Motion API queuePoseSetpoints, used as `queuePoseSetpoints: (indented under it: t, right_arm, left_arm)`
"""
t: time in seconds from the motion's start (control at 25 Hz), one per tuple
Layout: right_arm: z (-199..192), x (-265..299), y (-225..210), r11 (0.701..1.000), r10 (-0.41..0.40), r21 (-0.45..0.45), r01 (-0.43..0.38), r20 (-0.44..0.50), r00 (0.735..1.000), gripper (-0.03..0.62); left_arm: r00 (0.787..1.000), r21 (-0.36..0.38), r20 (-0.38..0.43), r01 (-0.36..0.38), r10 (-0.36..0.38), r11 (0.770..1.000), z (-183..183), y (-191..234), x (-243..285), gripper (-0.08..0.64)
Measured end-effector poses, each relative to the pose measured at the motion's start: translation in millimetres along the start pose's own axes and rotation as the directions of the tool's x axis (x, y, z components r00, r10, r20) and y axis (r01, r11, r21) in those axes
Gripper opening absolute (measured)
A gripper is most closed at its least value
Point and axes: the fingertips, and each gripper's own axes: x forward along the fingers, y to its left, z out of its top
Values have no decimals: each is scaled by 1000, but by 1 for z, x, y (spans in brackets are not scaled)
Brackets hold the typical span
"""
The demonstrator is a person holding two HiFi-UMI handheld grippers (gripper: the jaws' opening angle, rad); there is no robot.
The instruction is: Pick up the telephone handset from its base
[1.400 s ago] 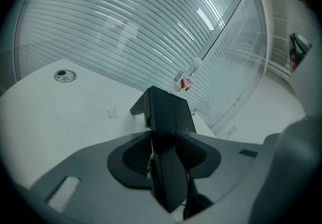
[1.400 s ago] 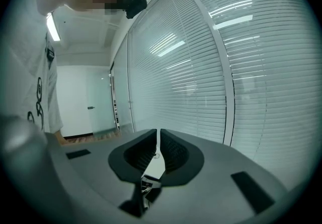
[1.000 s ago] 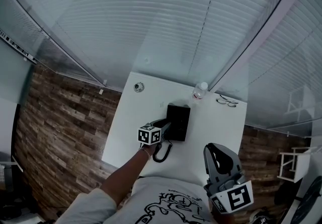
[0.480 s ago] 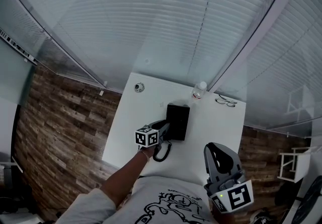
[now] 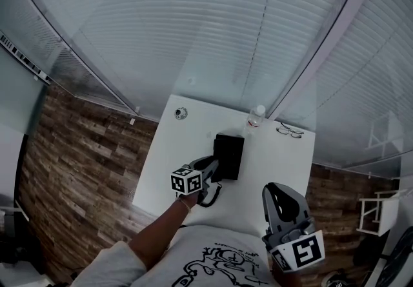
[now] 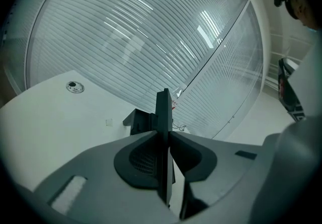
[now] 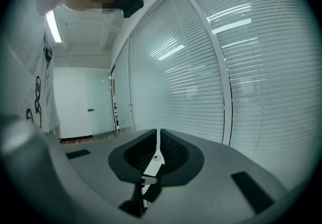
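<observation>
Phone base [image 5: 228, 157] on table [image 5: 284, 169], handset [image 6: 162, 112] just left of it, bottle [image 5: 256, 116] and glasses [image 5: 291, 130] behind.

the person wears a white, black-printed t-shirt [image 5: 216, 266]; grey left gripper [image 5: 213, 164] and right gripper [image 5: 279, 190] carry black-and-white marker cubes [image 5: 187, 181].

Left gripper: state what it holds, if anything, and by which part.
The telephone handset, clamped across its thin body between the jaws of the left gripper, which have just been closing; the handset's far end juts out ahead.
</observation>
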Motion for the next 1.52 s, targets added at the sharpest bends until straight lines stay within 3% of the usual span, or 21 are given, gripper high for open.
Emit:
queuePoseSetpoints:
  t: [0.52, 1.0, 1.52]
  right_arm:
    - [1, -12, 10, 1000, 14, -7, -14, 16, 1000, 20]
    - [-1, -20, 11, 1000, 17, -13, -17, 24, 1000, 20]
    - [-2, -27, 11, 999, 22, -30, -21, 25, 999, 20]
  left_arm:
    - [991, 17, 118, 68, -69, 998, 38, -60, -45, 69]
    - [964, 63, 224, 131, -142, 989, 75, -114, -91, 67]
    - [921, 193, 337, 135, -195, 972, 119, -170, -147, 67]
